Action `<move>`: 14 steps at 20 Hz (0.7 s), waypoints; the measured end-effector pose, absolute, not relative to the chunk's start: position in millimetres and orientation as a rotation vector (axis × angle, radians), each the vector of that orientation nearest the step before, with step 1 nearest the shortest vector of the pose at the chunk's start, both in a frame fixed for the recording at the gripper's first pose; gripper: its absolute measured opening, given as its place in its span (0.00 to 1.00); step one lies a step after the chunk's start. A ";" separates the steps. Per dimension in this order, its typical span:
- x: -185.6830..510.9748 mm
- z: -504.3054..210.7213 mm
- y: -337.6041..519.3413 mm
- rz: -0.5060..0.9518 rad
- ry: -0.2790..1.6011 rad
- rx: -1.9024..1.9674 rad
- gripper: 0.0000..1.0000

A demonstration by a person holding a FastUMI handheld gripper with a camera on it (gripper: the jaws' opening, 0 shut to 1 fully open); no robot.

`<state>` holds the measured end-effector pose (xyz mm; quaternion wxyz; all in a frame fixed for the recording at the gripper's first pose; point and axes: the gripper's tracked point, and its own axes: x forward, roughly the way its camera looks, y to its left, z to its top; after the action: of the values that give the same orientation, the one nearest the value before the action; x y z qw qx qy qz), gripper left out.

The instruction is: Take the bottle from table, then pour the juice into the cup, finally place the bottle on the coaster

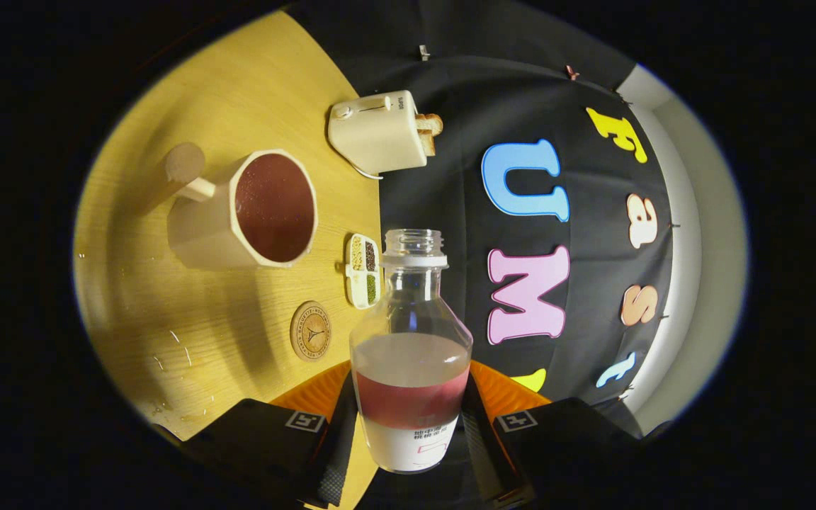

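- The tabletop (pixel 188 92) appears tilted beside the bottle, so I judge the whole rig is rolled over; the wood is bare and pale where nothing stands on it.
- The cup (pixel 238 212) stands on the tabletop beyond the jaws, its mouth facing me, dark red juice already filling it high. A toaster (pixel 378 134) sits past it, near the booth wall.
- The bottle (pixel 411 354) is in my grip, between the two fingers, its uncapped neck pointing away from me. It looks like clear rigid plastic or glass; I cannot tell which. A band of red juice remains low in the body, so I judge it light now, but the liquid will slosh and shift the balance as I turn it.
- The wall is smooth, likely slippery. I would hold on the wide lower body over the label, not the narrow neck.
- The gripper (pixel 409 425) has its jaws pinching the bottle's lower body, one finger on each side, spread only by its width.
- The coaster (pixel 311 331), a small round disc, lies flat near the fingers, between them and the cup, with nothing on it.
- A small seed tray (pixel 363 270) sits just beyond the coaster.
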<state>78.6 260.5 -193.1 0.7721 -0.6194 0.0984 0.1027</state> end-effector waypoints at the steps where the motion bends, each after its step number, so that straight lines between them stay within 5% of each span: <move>1: 78.6 -197.5 261.7 0.230 0.211 -1.365 0.72; 14: 85.8 -202.6 271.9 0.279 0.168 -1.519 0.72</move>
<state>85.8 271.9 -202.6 0.7132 -0.6855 0.0756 0.1258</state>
